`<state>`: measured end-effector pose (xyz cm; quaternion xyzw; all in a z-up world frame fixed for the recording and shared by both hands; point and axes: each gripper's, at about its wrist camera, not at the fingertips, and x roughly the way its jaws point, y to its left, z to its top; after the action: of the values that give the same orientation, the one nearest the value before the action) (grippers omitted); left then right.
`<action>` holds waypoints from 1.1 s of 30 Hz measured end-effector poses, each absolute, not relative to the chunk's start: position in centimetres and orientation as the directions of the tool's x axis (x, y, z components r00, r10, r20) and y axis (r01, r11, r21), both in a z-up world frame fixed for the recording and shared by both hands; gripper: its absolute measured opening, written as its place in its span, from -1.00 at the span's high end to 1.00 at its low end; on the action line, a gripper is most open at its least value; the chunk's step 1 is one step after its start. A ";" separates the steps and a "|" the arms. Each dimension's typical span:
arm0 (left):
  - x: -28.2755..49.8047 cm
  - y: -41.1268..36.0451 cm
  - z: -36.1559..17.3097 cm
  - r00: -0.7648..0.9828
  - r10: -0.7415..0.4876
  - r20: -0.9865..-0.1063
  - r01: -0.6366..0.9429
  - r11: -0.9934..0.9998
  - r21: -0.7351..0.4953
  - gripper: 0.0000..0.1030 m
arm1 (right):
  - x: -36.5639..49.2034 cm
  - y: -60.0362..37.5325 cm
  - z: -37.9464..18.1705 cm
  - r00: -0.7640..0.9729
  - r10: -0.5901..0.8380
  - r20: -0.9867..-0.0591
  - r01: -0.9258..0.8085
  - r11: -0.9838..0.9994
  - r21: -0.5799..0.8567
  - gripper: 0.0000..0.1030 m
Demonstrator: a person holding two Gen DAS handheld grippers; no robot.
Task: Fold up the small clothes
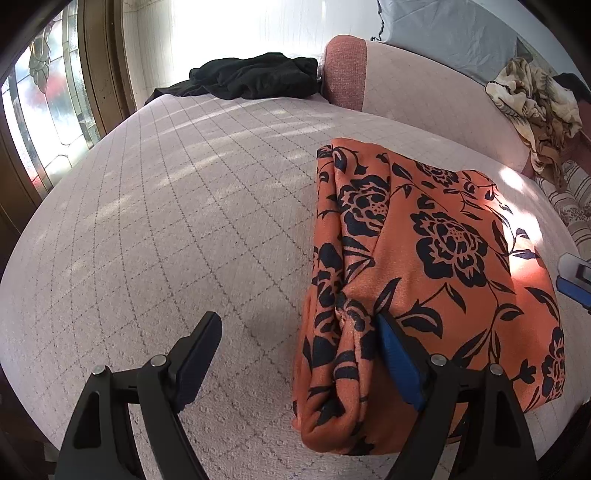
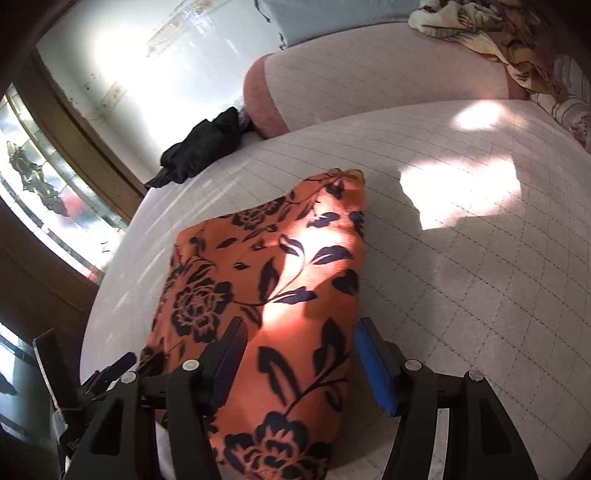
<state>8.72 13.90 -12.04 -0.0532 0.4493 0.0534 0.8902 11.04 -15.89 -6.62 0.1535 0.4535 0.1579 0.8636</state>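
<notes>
Folded orange floral garment (image 1: 424, 258) lay on quilted pink bedspread (image 1: 166, 221); left gripper (image 1: 299, 343) and right gripper (image 2: 301, 354) jaws spread, straddling fabric edges.

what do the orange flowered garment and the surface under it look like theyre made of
Orange flowered garment: a soft matte woven or knit cloth, probably printed; it folds into rounded rolls with no shine. Bed cover: pale quilted textile, judging by its stitched diamond grid and slightly nubby texture. The exact fibre of either cannot be told.

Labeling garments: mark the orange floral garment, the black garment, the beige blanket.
orange floral garment (image 1: 436, 236), left wrist view, folded top face
black garment (image 1: 255, 75), left wrist view, pile centre
beige blanket (image 2: 476, 26), right wrist view, crumpled middle
</notes>
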 end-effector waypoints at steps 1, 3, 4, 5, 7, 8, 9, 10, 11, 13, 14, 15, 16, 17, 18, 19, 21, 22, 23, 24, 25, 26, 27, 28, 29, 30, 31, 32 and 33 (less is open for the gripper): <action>8.7 13.9 -12.0 0.591 0.049 -0.805 -0.142 0.989 -0.045 -0.66 | 10.4 -15.1 -6.1 0.534 0.443 -0.720 -0.170 0.891 0.422 -0.26; 8.6 13.9 -12.0 0.593 0.052 -0.804 -0.144 0.989 -0.043 -0.66 | 9.1 -13.1 -6.0 0.497 0.514 -0.700 -0.254 0.857 0.448 -0.40; 8.6 13.8 -12.0 0.593 0.055 -0.803 -0.145 0.989 -0.039 -0.67 | 8.9 -12.0 -6.7 0.449 0.545 -0.708 -0.286 0.839 0.464 -0.54; 8.6 13.8 -12.1 0.592 0.058 -0.804 -0.142 0.989 -0.034 -0.68 | 8.9 -10.8 -8.3 0.381 0.560 -0.736 -0.301 0.828 0.474 -0.57; 8.6 13.7 -12.0 0.595 0.064 -0.801 -0.142 0.989 -0.026 -0.68 | 8.9 -10.1 -10.2 0.340 0.529 -0.778 -0.295 0.845 0.445 -0.57; 8.5 13.7 -12.0 0.596 0.065 -0.800 -0.143 0.989 -0.027 -0.68 | 8.6 -9.9 -9.7 0.359 0.528 -0.770 -0.296 0.847 0.442 -0.57; 8.4 13.8 -12.0 0.597 0.062 -0.800 -0.145 0.989 -0.032 -0.68 | 8.3 -10.0 -8.9 0.366 0.551 -0.750 -0.300 0.833 0.465 -0.57; 8.4 13.8 -12.0 0.596 0.061 -0.801 -0.148 0.988 -0.036 -0.68 | 7.9 -10.3 -8.2 0.374 0.587 -0.718 -0.308 0.809 0.500 -0.57; 8.5 13.8 -12.0 0.594 0.058 -0.803 -0.151 0.988 -0.040 -0.68 | 7.3 -10.5 -7.6 0.390 0.597 -0.701 -0.315 0.802 0.507 -0.57; 8.4 14.0 -11.8 0.586 0.054 -0.809 -0.158 0.986 -0.049 -0.68 | 6.3 -11.2 -7.1 0.414 0.583 -0.699 -0.325 0.812 0.485 -0.57; 8.3 14.0 -11.6 0.580 0.053 -0.813 -0.162 0.986 -0.052 -0.68 | 5.8 -11.8 -7.2 0.423 0.578 -0.698 -0.315 0.816 0.485 -0.57; 8.2 14.0 -11.4 0.576 0.053 -0.815 -0.162 0.985 -0.051 -0.68 | 5.3 -12.5 -7.4 0.429 0.574 -0.698 -0.295 0.819 0.492 -0.57; 8.0 14.0 -11.1 0.575 0.054 -0.817 -0.161 0.986 -0.047 -0.67 | 4.7 -13.4 -7.8 0.433 0.574 -0.695 -0.275 0.819 0.504 -0.57; 7.7 13.9 -10.8 0.574 0.052 -0.817 -0.158 0.986 -0.048 -0.67 | 4.1 -14.4 -8.1 0.437 0.575 -0.692 -0.259 0.817 0.515 -0.57; 7.3 14.0 -10.4 0.577 0.042 -0.816 -0.156 0.986 -0.059 -0.67 | 3.5 -15.2 -8.4 0.447 0.573 -0.687 -0.243 0.817 0.523 -0.57; 6.9 14.2 -10.0 0.582 0.025 -0.813 -0.151 0.985 -0.078 -0.67 | 2.9 -16.0 -8.9 0.455 0.567 -0.686 -0.224 0.819 0.529 -0.57; 5.7 14.4 -9.1 0.599 -0.016 -0.800 -0.140 0.982 -0.125 -0.67 | 2.2 -17.7 -9.7 0.455 0.568 -0.686 -0.180 0.813 0.554 -0.57; 5.2 14.5 -8.8 0.607 -0.026 -0.794 -0.139 0.981 -0.138 -0.67 | 2.0 -18.4 -10.1 0.461 0.567 -0.683 -0.157 0.809 0.566 -0.57; 4.8 14.4 -8.7 0.606 -0.023 -0.795 -0.143 0.980 -0.137 -0.67 | 1.9 -19.0 -10.4 0.467 0.565 -0.680 -0.136 0.806 0.576 -0.57; 4.6 14.2 -8.7 0.600 -0.017 -0.800 -0.143 0.981 -0.128 -0.67 | 2.0 -19.5 -10.6 0.472 0.568 -0.675 -0.118 0.799 0.589 -0.57; 4.4 13.9 -8.7 0.598 -0.011 -0.801 -0.138 0.983 -0.117 -0.67 | 2.1 -19.9 -10.7 0.476 0.572 -0.668 -0.103 0.790 0.604 -0.57; 4.3 13.6 -8.6 0.598 0.002 -0.802 -0.138 0.985 -0.100 -0.67 | 2.3 -20.0 -10.8 0.480 0.579 -0.659 -0.095 0.781 0.617 -0.57; 4.2 13.3 -8.5 0.597 0.017 -0.802 -0.140 0.987 -0.083 -0.67 | 2.3 -20.1 -10.8 0.482 0.585 -0.652 -0.096 0.775 0.625 -0.57; 4.1 13.1 -8.3 0.598 0.023 -0.801 -0.140 0.987 -0.075 -0.67 | 2.4 -20.0 -10.7 0.485 0.589 -0.646 -0.103 0.773 0.626 -0.57; 4.1 12.9 -8.1 0.601 0.022 -0.799 -0.138 0.987 -0.077 -0.67 | 2.3 -19.9 -10.6 0.484 0.594 -0.642 -0.112 0.770 0.628 -0.57; 4.0 12.8 -7.9 0.604 0.022 -0.797 -0.139 0.987 -0.078 -0.67 | 2.3 -19.8 -10.6 0.480 0.600 -0.639 -0.119 0.767 0.631 -0.57; 4.1 12.6 -7.8 0.605 0.023 -0.796 -0.138 0.987 -0.076 -0.67 | 2.2 -19.7 -10.6 0.477 0.606 -0.636 -0.122 0.763 0.635 -0.57; 4.1 12.5 -7.7 0.604 0.025 -0.796 -0.136 0.988 -0.073 -0.67 | 2.1 -19.8 -10.7 0.475 0.610 -0.634 -0.121 0.759 0.640 -0.57; 4.2 12.4 -7.6 0.605 0.026 -0.796 -0.134 0.988 -0.070 -0.67 | 2.1 -19.8 -10.7 0.473 0.613 -0.633 -0.118 0.756 0.644 -0.57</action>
<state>4.19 12.45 -7.57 -0.0614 0.4422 0.0448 0.8937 2.15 -19.84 -10.75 0.2678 0.4621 0.2240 0.8152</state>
